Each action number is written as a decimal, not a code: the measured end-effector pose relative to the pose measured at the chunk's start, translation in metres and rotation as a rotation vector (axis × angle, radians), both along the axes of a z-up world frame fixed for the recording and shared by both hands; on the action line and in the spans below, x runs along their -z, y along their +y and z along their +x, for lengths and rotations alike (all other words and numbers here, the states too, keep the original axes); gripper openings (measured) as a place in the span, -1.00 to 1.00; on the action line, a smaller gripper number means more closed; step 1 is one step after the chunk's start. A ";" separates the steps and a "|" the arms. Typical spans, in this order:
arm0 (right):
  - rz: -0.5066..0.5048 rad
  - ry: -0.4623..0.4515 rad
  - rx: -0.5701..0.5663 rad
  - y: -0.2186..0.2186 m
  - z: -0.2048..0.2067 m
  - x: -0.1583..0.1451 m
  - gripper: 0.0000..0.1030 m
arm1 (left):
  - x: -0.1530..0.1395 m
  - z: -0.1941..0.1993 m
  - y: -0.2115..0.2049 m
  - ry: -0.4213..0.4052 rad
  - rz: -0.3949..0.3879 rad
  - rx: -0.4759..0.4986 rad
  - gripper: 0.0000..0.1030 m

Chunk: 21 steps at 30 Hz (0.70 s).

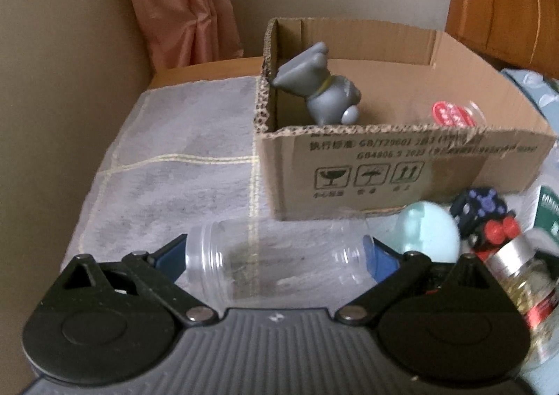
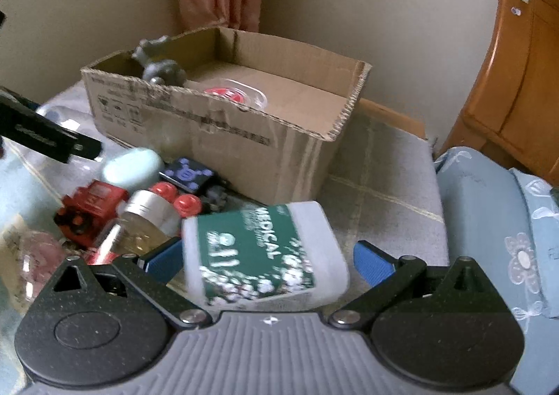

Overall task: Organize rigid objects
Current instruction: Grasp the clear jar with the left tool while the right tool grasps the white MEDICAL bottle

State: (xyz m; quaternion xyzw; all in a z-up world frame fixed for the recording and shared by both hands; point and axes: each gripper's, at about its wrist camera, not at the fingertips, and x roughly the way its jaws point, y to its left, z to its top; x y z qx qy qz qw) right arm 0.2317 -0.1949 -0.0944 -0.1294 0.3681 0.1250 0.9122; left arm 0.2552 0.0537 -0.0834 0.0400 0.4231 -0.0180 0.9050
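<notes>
between the left gripper (image 1: 276, 255) fingers a clear jar (image 1: 276, 264) lies crosswise, long axis spanning the wide jaws, cardboard box (image 1: 401, 171) straight ahead. right view: right gripper (image 2: 267, 257), jaws wide, straddles a white medical bottle (image 2: 262, 251), unclamped.
</notes>
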 end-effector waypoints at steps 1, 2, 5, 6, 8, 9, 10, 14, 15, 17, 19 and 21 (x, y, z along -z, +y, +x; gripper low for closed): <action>0.006 0.004 0.002 -0.003 0.000 0.000 1.00 | 0.000 -0.001 0.001 0.001 0.010 0.005 0.94; 0.015 0.009 0.009 -0.005 0.001 0.000 1.00 | 0.000 -0.002 0.003 0.002 0.020 0.010 0.94; 0.018 0.017 0.016 -0.008 0.002 0.000 1.00 | 0.001 -0.006 0.004 0.012 0.049 0.010 0.94; 0.015 0.018 -0.002 -0.007 0.003 0.000 1.00 | 0.002 -0.005 0.002 0.013 0.048 0.009 0.94; 0.010 0.030 -0.032 -0.004 0.006 0.002 1.00 | 0.001 -0.005 0.001 0.016 0.045 -0.008 0.94; 0.018 0.039 -0.052 -0.004 0.008 0.002 1.00 | 0.000 -0.005 0.001 0.013 0.044 -0.016 0.94; 0.019 0.047 -0.069 -0.003 0.009 0.003 1.00 | 0.000 -0.006 0.001 0.008 0.041 -0.024 0.94; 0.007 0.065 -0.094 -0.004 0.014 0.002 0.94 | -0.002 -0.008 0.003 -0.003 0.021 -0.044 0.94; 0.007 0.072 -0.093 -0.005 0.015 0.001 0.90 | -0.003 -0.008 0.004 -0.003 0.014 -0.047 0.94; 0.017 0.090 -0.091 -0.007 0.015 0.000 0.82 | -0.002 -0.008 0.005 -0.002 0.011 -0.048 0.93; 0.037 0.105 -0.093 -0.009 0.014 -0.001 0.73 | -0.001 -0.007 0.004 0.009 0.018 -0.045 0.89; 0.037 0.112 -0.088 -0.009 0.012 -0.001 0.72 | -0.002 -0.008 0.004 0.013 0.015 -0.041 0.81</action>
